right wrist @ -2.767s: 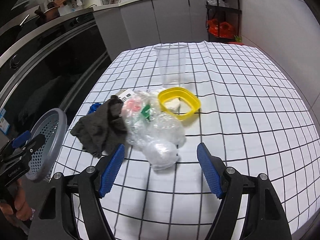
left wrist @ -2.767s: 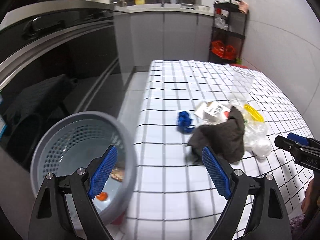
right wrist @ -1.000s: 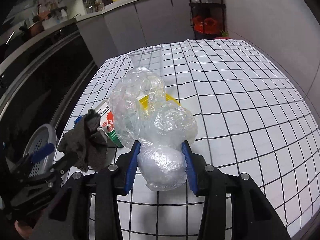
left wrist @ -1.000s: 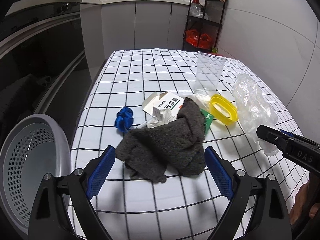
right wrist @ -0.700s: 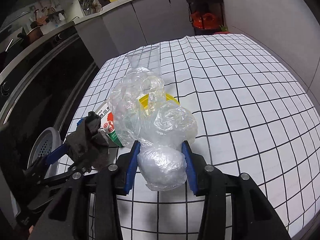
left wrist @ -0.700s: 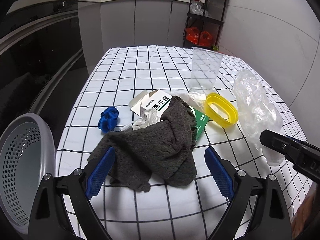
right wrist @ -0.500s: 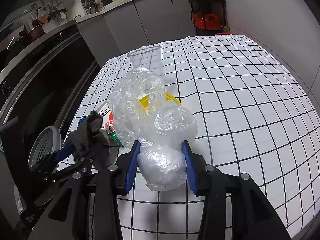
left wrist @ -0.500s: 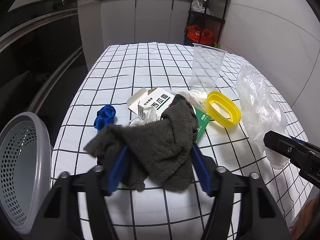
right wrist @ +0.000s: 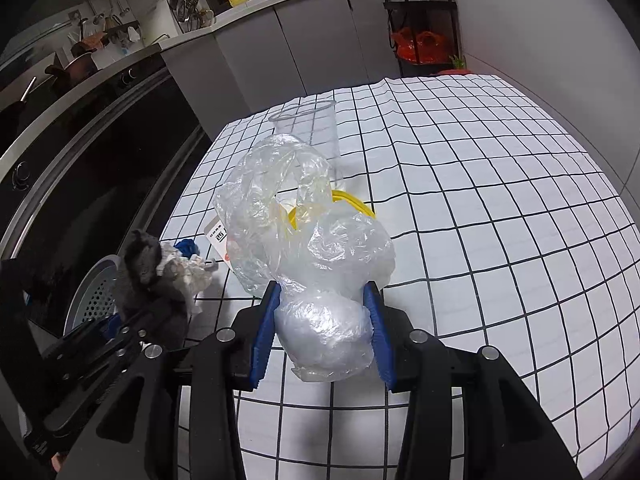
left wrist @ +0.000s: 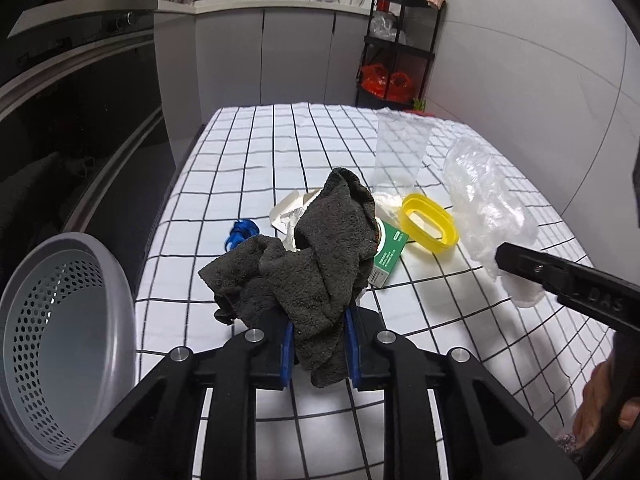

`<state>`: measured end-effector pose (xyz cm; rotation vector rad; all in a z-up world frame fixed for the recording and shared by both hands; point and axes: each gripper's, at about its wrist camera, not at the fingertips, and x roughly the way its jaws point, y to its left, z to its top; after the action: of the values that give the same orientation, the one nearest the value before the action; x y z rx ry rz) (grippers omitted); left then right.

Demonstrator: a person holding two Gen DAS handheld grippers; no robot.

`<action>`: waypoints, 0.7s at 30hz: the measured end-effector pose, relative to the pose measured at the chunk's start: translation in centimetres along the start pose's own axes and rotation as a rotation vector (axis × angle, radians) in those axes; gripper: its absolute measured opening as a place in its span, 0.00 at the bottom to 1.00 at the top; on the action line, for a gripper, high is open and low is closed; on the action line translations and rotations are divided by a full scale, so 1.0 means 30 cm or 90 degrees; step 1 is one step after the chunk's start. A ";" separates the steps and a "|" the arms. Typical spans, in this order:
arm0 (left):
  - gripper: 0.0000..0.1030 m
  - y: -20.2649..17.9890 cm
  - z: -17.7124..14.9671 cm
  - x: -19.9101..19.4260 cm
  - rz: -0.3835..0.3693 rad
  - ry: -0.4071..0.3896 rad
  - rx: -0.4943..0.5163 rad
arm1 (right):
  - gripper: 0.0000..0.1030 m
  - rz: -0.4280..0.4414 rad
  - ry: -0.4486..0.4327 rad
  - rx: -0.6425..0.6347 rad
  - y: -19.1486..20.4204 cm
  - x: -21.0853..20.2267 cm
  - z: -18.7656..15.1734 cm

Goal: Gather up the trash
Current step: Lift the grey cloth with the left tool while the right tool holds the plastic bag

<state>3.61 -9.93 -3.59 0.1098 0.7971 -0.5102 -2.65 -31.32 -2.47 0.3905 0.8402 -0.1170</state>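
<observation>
My left gripper is shut on a dark grey cloth and holds it lifted above the checked table. My right gripper is shut on a crumpled clear plastic bag, raised over the table; the bag also shows in the left wrist view. On the table lie a yellow oval ring, a green and white carton, a blue scrap and a clear plastic cup. A grey perforated bin stands at the table's left edge.
Dark oven fronts and grey cabinets run along the left and back. A black shelf rack with red bags stands at the far right. A white wall borders the table's right side.
My left gripper closed on the dark cloth and lifted it off the pile. My right gripper keeps holding the plastic bag above the table.
</observation>
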 end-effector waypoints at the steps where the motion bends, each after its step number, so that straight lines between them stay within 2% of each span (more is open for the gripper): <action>1: 0.19 0.007 0.001 -0.017 -0.010 -0.004 -0.003 | 0.40 0.001 -0.001 -0.001 0.005 -0.001 -0.001; 3: 0.19 0.016 0.001 -0.036 -0.031 -0.005 -0.007 | 0.40 0.004 -0.001 -0.005 0.017 -0.001 -0.002; 6: 0.19 0.019 -0.011 -0.030 -0.028 0.002 0.000 | 0.40 0.006 0.000 -0.014 0.038 0.003 -0.005; 13: 0.23 0.023 -0.044 0.030 -0.026 0.061 0.001 | 0.40 0.010 0.010 -0.020 0.065 0.022 -0.003; 18: 0.30 0.039 -0.045 0.029 -0.022 0.063 -0.008 | 0.40 0.013 0.012 -0.028 0.082 0.029 0.001; 21: 0.31 0.043 -0.050 0.019 -0.018 0.062 -0.011 | 0.40 0.013 0.014 -0.030 0.090 0.035 0.001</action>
<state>3.57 -8.61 -5.16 0.1076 0.8984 -0.5278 -1.24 -28.77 -2.44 0.3565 0.8589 -0.0731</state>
